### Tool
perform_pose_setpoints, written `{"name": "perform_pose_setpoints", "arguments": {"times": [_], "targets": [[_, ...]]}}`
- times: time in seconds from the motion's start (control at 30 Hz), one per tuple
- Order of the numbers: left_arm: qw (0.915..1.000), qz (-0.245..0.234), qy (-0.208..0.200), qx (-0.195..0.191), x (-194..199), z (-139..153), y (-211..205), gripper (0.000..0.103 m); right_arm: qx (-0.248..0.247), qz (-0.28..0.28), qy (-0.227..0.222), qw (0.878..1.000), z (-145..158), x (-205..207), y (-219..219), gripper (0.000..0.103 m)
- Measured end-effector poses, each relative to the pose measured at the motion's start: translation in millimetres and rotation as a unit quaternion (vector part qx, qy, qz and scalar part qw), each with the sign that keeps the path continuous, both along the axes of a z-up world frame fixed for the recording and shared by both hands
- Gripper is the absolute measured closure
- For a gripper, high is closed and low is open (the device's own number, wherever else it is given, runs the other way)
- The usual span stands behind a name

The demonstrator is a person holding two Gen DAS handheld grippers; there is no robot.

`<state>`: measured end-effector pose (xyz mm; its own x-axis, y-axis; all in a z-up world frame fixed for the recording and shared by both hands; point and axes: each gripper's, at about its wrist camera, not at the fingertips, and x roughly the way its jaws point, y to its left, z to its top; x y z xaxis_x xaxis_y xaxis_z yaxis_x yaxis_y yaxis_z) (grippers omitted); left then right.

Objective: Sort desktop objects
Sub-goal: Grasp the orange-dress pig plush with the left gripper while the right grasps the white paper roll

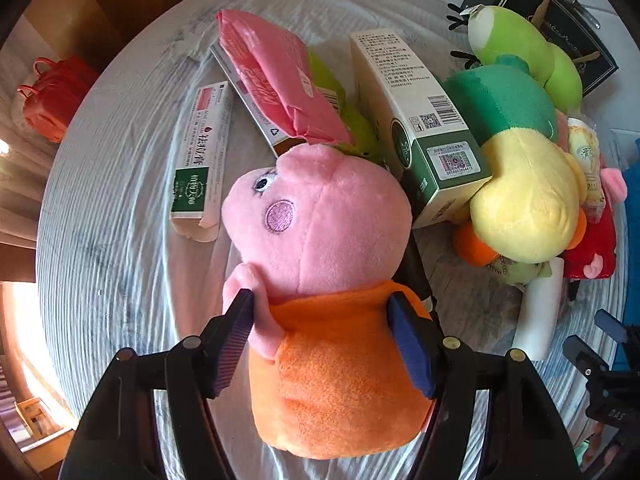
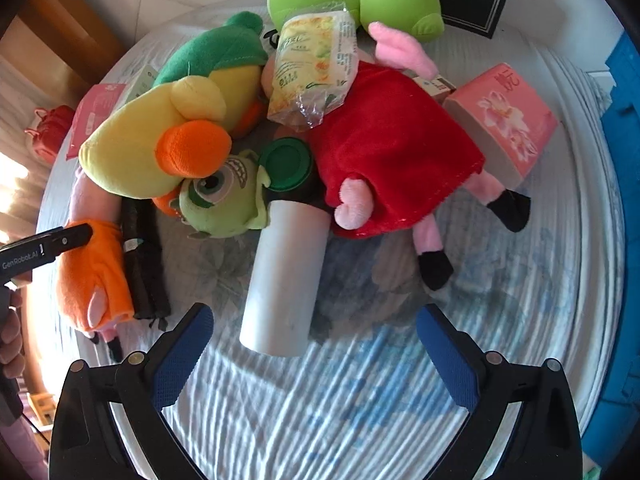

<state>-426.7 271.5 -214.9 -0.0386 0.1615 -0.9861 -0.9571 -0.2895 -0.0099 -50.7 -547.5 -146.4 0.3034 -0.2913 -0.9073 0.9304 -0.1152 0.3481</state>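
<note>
My left gripper [image 1: 320, 300] points straight down over a pink pig plush in an orange dress [image 1: 320, 240]. Its blue pads flank the body closely, and I see no squeeze in it. The plush [image 2: 96, 276] lies on the striped cloth at the left of the pile. My right gripper [image 2: 312, 316] hangs open above the cloth, with a white cylinder [image 2: 284, 276] lying just ahead of its fingers. Piled behind are a pig in a red dress [image 2: 392, 140], a yellow-and-green duck plush [image 2: 160, 140], a one-eyed green monster [image 2: 216, 196] and a lime plush [image 2: 360, 0].
Boxes lie among the toys: a green-white carton [image 1: 420, 120], a toothpaste box [image 1: 200, 160], a pink packet [image 1: 276, 76], a pink tissue box [image 2: 504, 120]. A snack bag [image 2: 312, 68] rests on the red-dressed pig. A dark box [image 1: 560, 12] sits at the back, a blue crate [image 2: 624, 120] at the right.
</note>
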Motion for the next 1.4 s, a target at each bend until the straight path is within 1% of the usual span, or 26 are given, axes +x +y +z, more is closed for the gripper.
{"name": "perform_pose_setpoints", "arguments": {"times": [0.03, 0.1, 0.13, 0.17, 0.2, 0.27, 0.37, 0.4, 0.43, 0.47, 0.63, 0.7, 0.77, 0.87, 0.93, 1.0, 1.03, 1.07, 1.1, 1.23, 1.3, 1.4], "targets": [[1.0000, -0.001, 0.005, -0.004, 1.3, -3.0, 2.7, 0.031, 0.005, 0.001, 0.004, 1.000, -3.1, 2.9, -3.2, 0.001], [0.9997, -0.014, 0.014, -0.012, 5.0, -8.8, 7.4, 0.029, 0.016, 0.003, 0.013, 1.000, -8.9, 7.8, -9.0, 0.014], [0.9996, -0.017, 0.019, -0.014, 6.7, -10.2, 8.8, 0.029, 0.023, -0.002, 0.012, 1.000, -11.4, 9.1, -11.5, 0.026], [0.9994, -0.022, 0.024, -0.016, 8.5, -11.5, 9.9, 0.029, 0.030, -0.003, 0.008, 1.000, -14.3, 10.5, -14.2, 0.037], [0.9991, -0.026, 0.027, -0.019, 9.8, -12.9, 10.9, 0.028, 0.035, -0.002, 0.006, 0.999, -16.9, 12.1, -16.8, 0.040], [0.9987, -0.034, 0.031, -0.024, 9.9, -17.3, 12.6, 0.026, 0.041, 0.000, 0.003, 0.999, -20.4, 16.5, -21.9, 0.042], [0.9987, -0.030, 0.028, -0.031, 6.8, -22.2, 13.3, 0.025, 0.049, 0.001, 0.009, 0.999, -25.5, 24.1, -29.1, 0.044], [0.9988, -0.031, 0.027, -0.028, 7.0, -20.9, 12.5, 0.026, 0.052, 0.001, 0.012, 0.999, -27.8, 25.9, -31.3, 0.045], [0.9989, -0.032, 0.026, -0.023, 7.4, -19.0, 10.8, 0.029, 0.056, -0.003, 0.013, 0.998, -30.2, 26.7, -33.3, 0.052], [0.9990, -0.034, 0.025, -0.017, 8.1, -16.6, 8.3, 0.033, 0.058, -0.001, 0.019, 0.998, -32.2, 27.9, -34.7, 0.054], [0.9984, -0.051, 0.020, 0.011, 10.9, -2.2, -8.9, 0.043, 0.046, 0.009, 0.030, 0.998, -25.2, 27.9, -24.1, 0.055], [0.9971, -0.061, 0.031, 0.033, 14.4, 9.9, -20.4, 0.050, 0.036, 0.016, 0.031, 0.999, -17.8, 27.4, -13.2, 0.056], [0.9952, -0.075, 0.035, 0.053, 18.6, 21.4, -32.3, 0.054, 0.024, 0.019, 0.031, 0.999, -8.5, 26.4, -0.5, 0.056], [0.9950, -0.077, 0.021, 0.060, 18.0, 27.9, -45.1, 0.055, 0.008, 0.016, 0.032, 0.999, 4.9, 24.2, 17.9, 0.055], [0.9947, -0.079, 0.025, 0.060, 16.3, 28.3, -45.1, 0.052, 0.006, 0.019, 0.035, 0.999, 9.2, 24.4, 27.4, 0.055], [0.9947, -0.085, 0.026, 0.052, 19.7, 25.7, -38.4, 0.044, 0.010, 0.021, 0.043, 0.999, 9.1, 24.2, 35.3, 0.055], [0.9949, -0.087, 0.025, 0.045, 17.0, 23.9, -37.7, 0.042, 0.014, 0.020, 0.047, 0.999, 7.4, 23.4, 38.7, 0.055], [0.9951, -0.088, 0.025, 0.038, 19.7, 19.8, -33.7, 0.038, 0.019, 0.017, 0.046, 0.999, 4.8, 21.6, 41.4, 0.055], [0.9958, -0.084, 0.021, 0.030, 13.5, 16.0, -25.3, 0.036, 0.024, 0.014, 0.042, 0.999, 1.7, 19.1, 44.1, 0.055], [0.9968, -0.080, 0.007, -0.006, 12.6, -1.2, 2.8, 0.030, 0.037, -0.007, 0.041, 0.998, -6.2, 8.4, 52.5, 0.055], [0.9957, -0.088, 0.016, -0.021, 16.5, -9.6, 12.6, 0.029, 0.041, -0.014, 0.039, 0.998, -8.8, 1.7, 54.0, 0.055], [0.9934, -0.100, 0.041, -0.041, 21.1, -22.9, 22.0, 0.028, 0.048, -0.028, 0.043, 0.998, -13.5, -7.3, 51.9, 0.055]]}}
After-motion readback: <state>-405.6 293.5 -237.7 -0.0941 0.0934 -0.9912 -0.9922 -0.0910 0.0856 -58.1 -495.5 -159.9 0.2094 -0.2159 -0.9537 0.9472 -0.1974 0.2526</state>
